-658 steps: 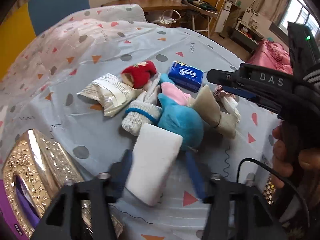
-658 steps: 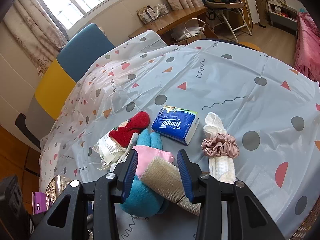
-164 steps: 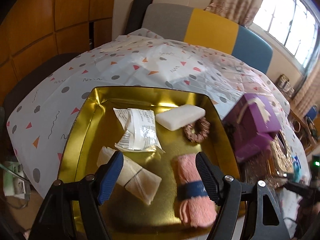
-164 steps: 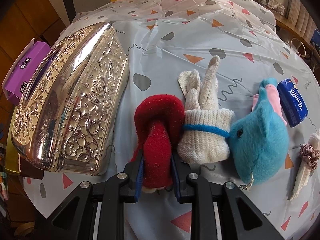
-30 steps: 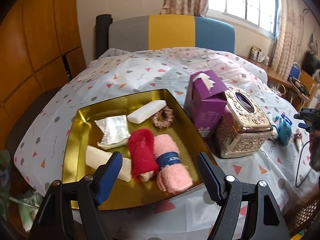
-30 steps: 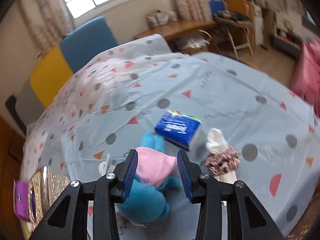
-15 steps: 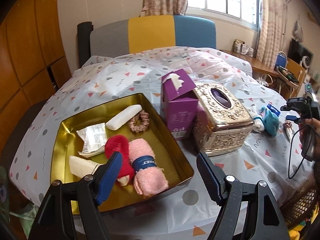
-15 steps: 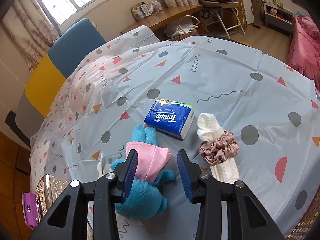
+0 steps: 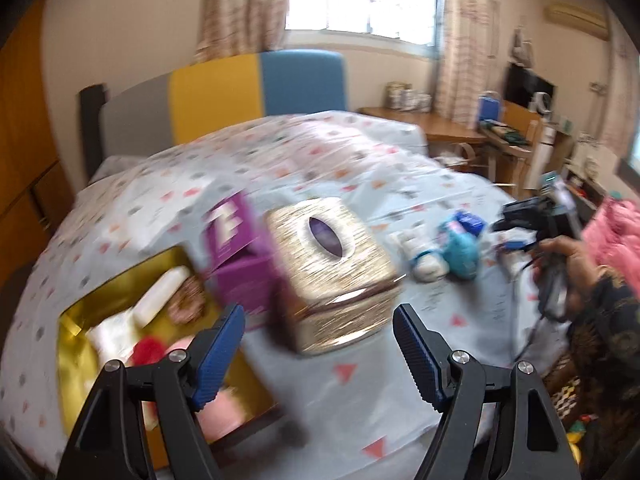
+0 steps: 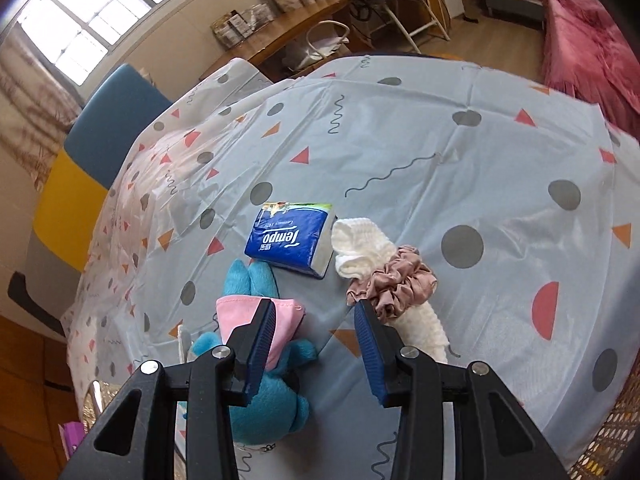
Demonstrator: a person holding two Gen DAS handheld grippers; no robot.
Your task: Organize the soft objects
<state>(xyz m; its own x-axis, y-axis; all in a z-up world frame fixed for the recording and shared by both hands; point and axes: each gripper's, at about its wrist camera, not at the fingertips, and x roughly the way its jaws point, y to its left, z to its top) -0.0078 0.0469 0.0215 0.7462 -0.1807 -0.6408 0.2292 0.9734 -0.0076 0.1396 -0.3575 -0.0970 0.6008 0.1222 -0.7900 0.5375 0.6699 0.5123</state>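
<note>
The right gripper [image 10: 316, 328] is open and empty over the fluffy blue plush toy [image 10: 260, 392] with the pink cloth [image 10: 260, 320] on the dotted tablecloth [image 10: 500, 168]. The toy looks light and squashy; pinch its fat middle. The left gripper [image 9: 318, 344] is open too.

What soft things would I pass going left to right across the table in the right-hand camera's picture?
Blue plush toy → blue tissue pack → pink scrunchie wrapped round a white knit cloth.

Blue plush toy [image 10: 256, 396] lying flat, pink scrunchie [image 10: 396, 286] around white cloth [image 10: 360, 250]
</note>
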